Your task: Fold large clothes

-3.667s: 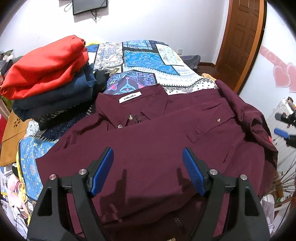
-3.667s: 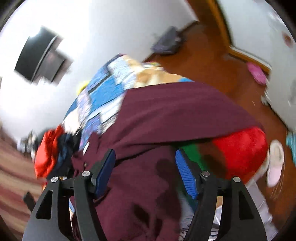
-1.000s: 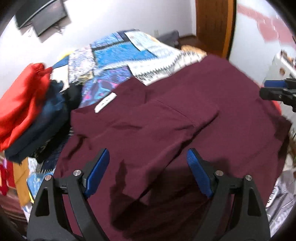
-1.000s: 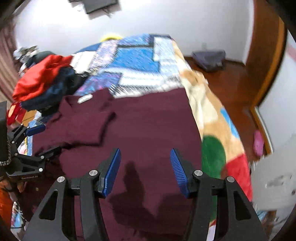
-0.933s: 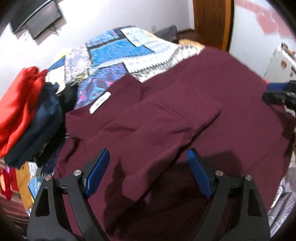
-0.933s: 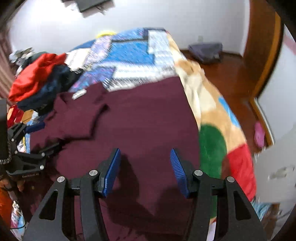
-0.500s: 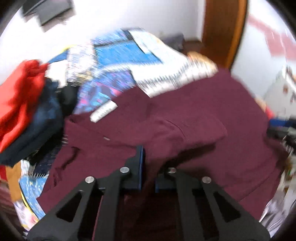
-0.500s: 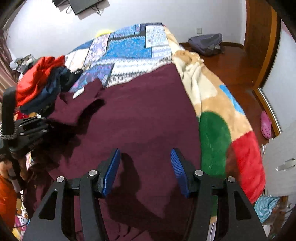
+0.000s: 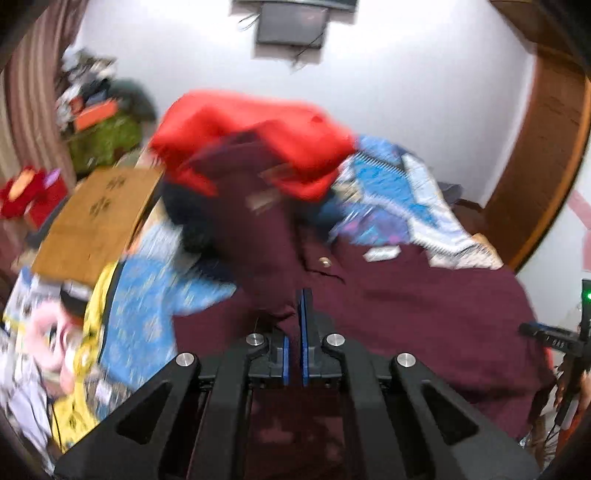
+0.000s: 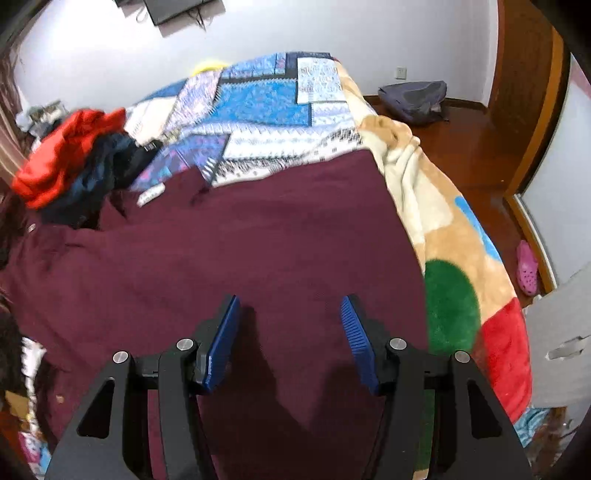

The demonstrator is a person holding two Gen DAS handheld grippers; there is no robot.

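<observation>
Maroon shirt (image 10: 240,251) covers most of the near end of the bed, spread broad and fairly flat over the quilt (image 10: 266,99), its white neck label (image 10: 150,195) toward the far left. In the left wrist view the shirt (image 9: 424,295) lies to the right and ahead, with the label (image 9: 381,254) and a metal button (image 9: 325,261) showing near the collar, while one part of it rises as a blurred band up and to the left from the fingers. The left gripper (image 9: 295,317) has its blue pads (image 9: 303,325) pressed together on a fold of that fabric, which sits right between them and runs back under the black frame. The right gripper (image 10: 290,332) hangs over the near middle of the shirt with its fingers spread wide, its blue pads (image 10: 221,343) well apart and holding nothing; whether the tips touch the cloth I cannot tell. Its shadow falls on the fabric between them.

Beyond the shirt's left shoulder sits a pile of folded clothes (image 10: 70,162), red on top, dark blue beneath. A fleece blanket (image 10: 450,258) with green and red patches hangs off the right edge of the bed, touching the shirt's side. On the wooden floor past it lie a grey bag (image 10: 413,98) and a pink shoe (image 10: 527,271). A dark screen (image 9: 291,22) is mounted on the white wall.
</observation>
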